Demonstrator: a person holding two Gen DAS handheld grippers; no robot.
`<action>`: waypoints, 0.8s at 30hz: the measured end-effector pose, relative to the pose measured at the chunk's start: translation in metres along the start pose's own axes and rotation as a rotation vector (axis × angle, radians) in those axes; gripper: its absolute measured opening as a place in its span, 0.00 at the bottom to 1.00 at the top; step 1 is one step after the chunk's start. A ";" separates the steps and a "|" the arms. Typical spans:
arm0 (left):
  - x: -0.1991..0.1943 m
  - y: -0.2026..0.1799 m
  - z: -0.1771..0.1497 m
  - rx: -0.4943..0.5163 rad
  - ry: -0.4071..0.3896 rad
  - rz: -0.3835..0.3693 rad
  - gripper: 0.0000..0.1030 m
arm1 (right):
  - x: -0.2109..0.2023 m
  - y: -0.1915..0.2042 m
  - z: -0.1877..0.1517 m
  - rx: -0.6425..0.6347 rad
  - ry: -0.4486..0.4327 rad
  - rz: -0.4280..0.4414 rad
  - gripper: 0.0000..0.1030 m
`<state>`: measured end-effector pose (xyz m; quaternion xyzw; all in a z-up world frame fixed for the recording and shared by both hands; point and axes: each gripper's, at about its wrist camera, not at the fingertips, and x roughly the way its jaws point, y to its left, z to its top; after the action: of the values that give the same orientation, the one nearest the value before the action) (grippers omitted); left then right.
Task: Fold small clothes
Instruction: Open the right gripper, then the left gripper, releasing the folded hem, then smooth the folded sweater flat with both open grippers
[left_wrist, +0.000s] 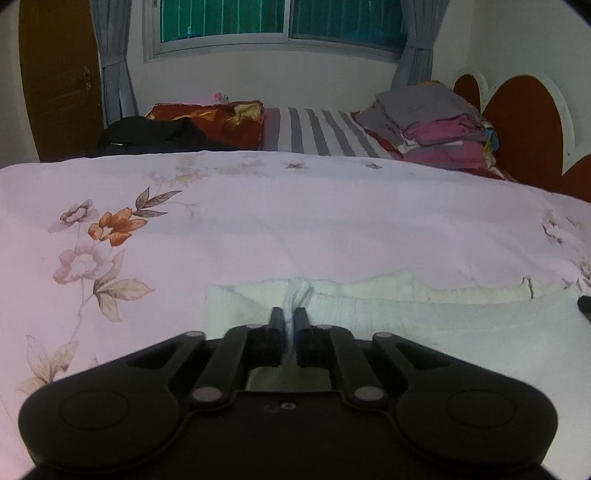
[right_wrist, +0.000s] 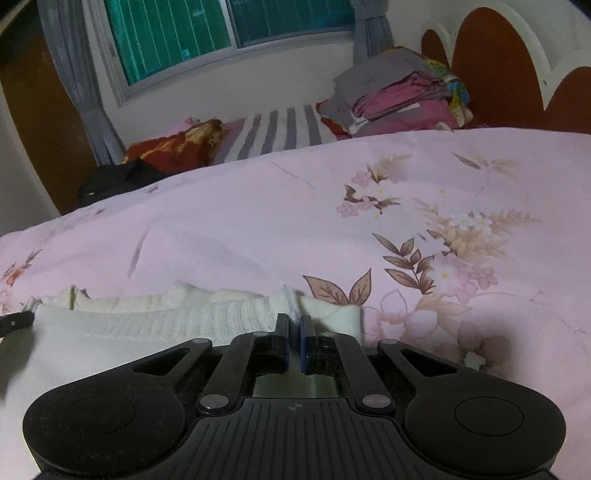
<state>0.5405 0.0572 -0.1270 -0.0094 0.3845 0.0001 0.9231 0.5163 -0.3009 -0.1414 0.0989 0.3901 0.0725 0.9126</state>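
From the left wrist, the left gripper has its fingers pinching a bunched tuft of the white knitted garment, near the garment's left far corner. The garment lies flat on the pink floral bedspread, presumably so it can be folded over cleanly.

From the right wrist, the right gripper has its fingers pressed together on a tuft near the garment's right far corner. Holding both far corners likely keeps the ribbed edge level for lifting. A stack of folded clothes sits well beyond the garment.
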 end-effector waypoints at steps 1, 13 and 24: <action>-0.002 0.001 0.001 0.002 0.000 0.014 0.26 | -0.001 0.000 0.001 0.001 0.002 -0.002 0.03; -0.054 -0.017 -0.002 0.015 -0.045 0.005 0.64 | -0.045 0.021 0.005 -0.005 -0.090 0.030 0.51; -0.062 -0.062 -0.017 0.043 0.009 -0.077 0.63 | -0.046 0.083 -0.025 -0.131 -0.050 0.110 0.43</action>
<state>0.4854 -0.0043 -0.0943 -0.0041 0.3878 -0.0438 0.9207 0.4616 -0.2273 -0.1065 0.0620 0.3556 0.1455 0.9212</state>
